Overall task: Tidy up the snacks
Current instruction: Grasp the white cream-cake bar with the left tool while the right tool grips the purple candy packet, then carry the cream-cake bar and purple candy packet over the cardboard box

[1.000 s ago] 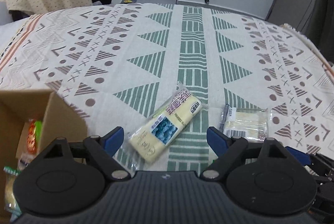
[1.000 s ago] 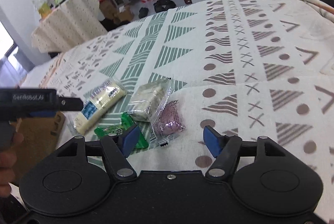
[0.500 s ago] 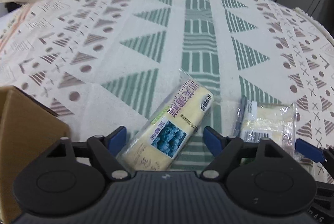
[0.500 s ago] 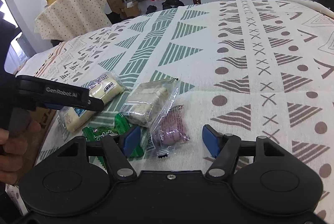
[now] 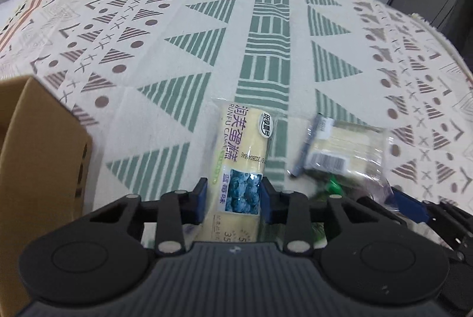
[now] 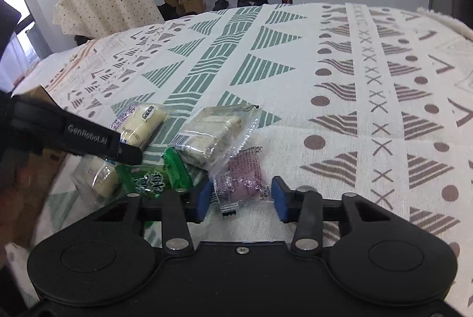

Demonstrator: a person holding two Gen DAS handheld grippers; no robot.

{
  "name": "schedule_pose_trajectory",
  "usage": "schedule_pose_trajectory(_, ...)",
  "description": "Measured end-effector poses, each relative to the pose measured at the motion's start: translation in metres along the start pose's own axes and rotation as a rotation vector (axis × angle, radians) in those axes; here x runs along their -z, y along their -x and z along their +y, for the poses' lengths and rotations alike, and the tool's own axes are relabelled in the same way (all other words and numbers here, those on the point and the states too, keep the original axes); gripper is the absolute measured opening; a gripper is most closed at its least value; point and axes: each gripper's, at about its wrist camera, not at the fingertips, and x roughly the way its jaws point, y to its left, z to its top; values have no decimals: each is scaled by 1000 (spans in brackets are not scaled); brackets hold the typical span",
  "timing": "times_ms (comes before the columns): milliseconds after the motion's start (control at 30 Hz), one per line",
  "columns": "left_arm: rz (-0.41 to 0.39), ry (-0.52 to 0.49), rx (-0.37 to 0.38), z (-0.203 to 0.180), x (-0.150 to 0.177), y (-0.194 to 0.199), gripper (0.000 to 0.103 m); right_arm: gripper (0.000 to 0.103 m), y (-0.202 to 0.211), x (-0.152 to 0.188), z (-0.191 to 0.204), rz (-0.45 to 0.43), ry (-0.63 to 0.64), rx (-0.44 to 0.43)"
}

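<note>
Leftmost, a cardboard box (image 5: 44, 145) sits at the tablecloth's (image 5: 207, 30) near edge. Beside it the left gripper (image 5: 233, 194), jaws just closing, pinches the yellow cake pack (image 5: 244, 145). Further right, the right gripper (image 6: 241, 198), also just closing, brackets the purple snack (image 6: 244, 175); whether its pads press I cannot tell.

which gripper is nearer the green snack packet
Right. The green packet lies just beside the right gripper, whose jaws flank the purple snack. The left gripper, clamped on the yellow cake, sits farther off.
</note>
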Motion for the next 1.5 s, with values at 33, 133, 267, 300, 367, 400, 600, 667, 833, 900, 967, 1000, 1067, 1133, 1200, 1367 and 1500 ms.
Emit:
schedule_pose_trajectory(33, -3, 4, 1, -1, 2, 5, 34, 38, 2, 0, -1, 1, -10, 7)
schedule_pose_trajectory(133, -15, 9, 2, -2, 7, 18, 34, 36, 12, 0, -5, -7, -40, 17)
schedule_pose_trajectory(267, -33, 15, 5, -3, 12, 36, 34, 35, 28, -3, -4, -38, -50, 5)
schedule_pose_trajectory(300, -37, 18, 7, -4, 14, 41, 34, 34, 32, -3, -3, -45, -53, -3)
schedule_pose_trajectory(367, -42, 19, 9, -6, 17, 49, 34, 34, 38, -3, -2, -58, -55, -5)
schedule_pose_trajectory(400, -46, 18, 8, -7, 18, 53, 34, 34, 41, -3, -1, -61, -55, -2)
schedule_pose_trajectory(600, -75, 20, 2, -8, 27, 77, 34, 33, 63, -5, 3, -108, -70, -16)
schedule_pose_trajectory(667, -85, 23, -4, -6, 29, 86, 34, 33, 70, -7, 5, -127, -73, -19)
schedule_pose_trajectory(833, -117, 35, -20, 1, 35, 109, 34, 33, 85, -9, 11, -171, -82, -33)
schedule_pose_trajectory(900, -130, 43, -26, 6, 37, 118, 34, 33, 90, -10, 14, -189, -82, -40)
schedule_pose_trajectory(967, -142, 51, -37, 11, 38, 126, 34, 33, 95, -11, 17, -206, -81, -49)
schedule_pose_trajectory(1000, -147, 57, -40, 14, 40, 130, 34, 33, 97, -12, 19, -214, -81, -52)
schedule_pose_trajectory(1067, -156, 67, -46, 19, 41, 137, 34, 33, 101, -14, 22, -230, -81, -60)
schedule_pose_trajectory(1133, -166, 76, -54, 24, 43, 144, 34, 33, 105, -15, 24, -245, -82, -69)
schedule_pose_trajectory(1200, -176, 82, -63, 29, 45, 151, 34, 33, 109, -17, 28, -257, -83, -80)
schedule_pose_trajectory(1367, -196, 101, -82, 45, 47, 164, 34, 33, 119, -13, 42, -284, -80, -99)
schedule_pose_trajectory(1500, -208, 127, -90, 59, 49, 172, 34, 33, 123, -10, 59, -309, -68, -103)
